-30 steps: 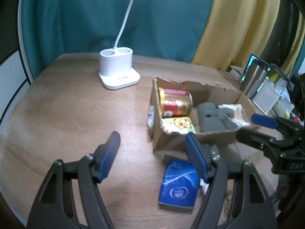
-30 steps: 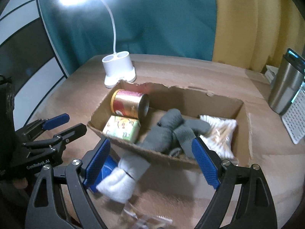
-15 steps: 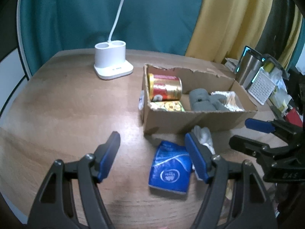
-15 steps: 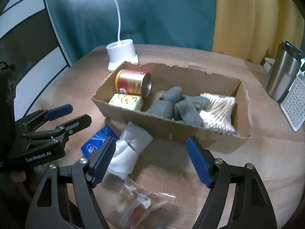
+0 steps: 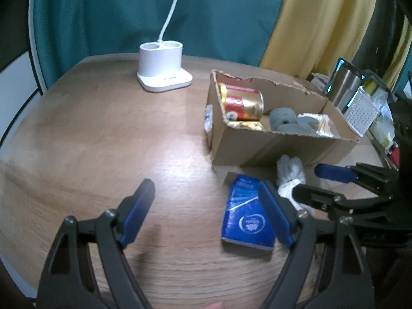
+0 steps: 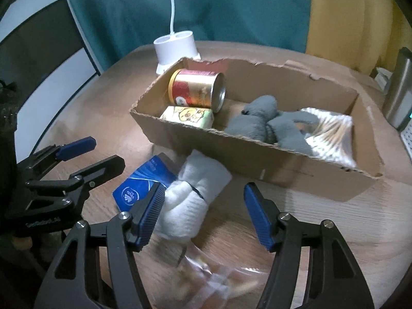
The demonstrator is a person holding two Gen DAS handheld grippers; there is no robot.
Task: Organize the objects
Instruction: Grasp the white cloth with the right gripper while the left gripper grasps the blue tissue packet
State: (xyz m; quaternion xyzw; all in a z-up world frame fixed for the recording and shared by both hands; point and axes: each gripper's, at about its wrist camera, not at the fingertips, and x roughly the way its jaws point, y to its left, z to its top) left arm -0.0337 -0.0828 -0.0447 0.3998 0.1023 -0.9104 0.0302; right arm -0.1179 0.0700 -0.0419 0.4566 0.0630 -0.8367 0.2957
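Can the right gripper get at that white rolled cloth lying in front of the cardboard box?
Probably yes. The right gripper is open and empty, and the white rolled cloth lies uncovered on the table just ahead of its left finger. The blue packet touches the cloth's far side, but nothing blocks the approach.

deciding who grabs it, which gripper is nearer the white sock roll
Right. The white sock roll lies just ahead of the open right gripper; the open left gripper sits farther off, beside it.

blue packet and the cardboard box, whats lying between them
In the right wrist view the white rolled cloth lies between the blue packet and the cardboard box.
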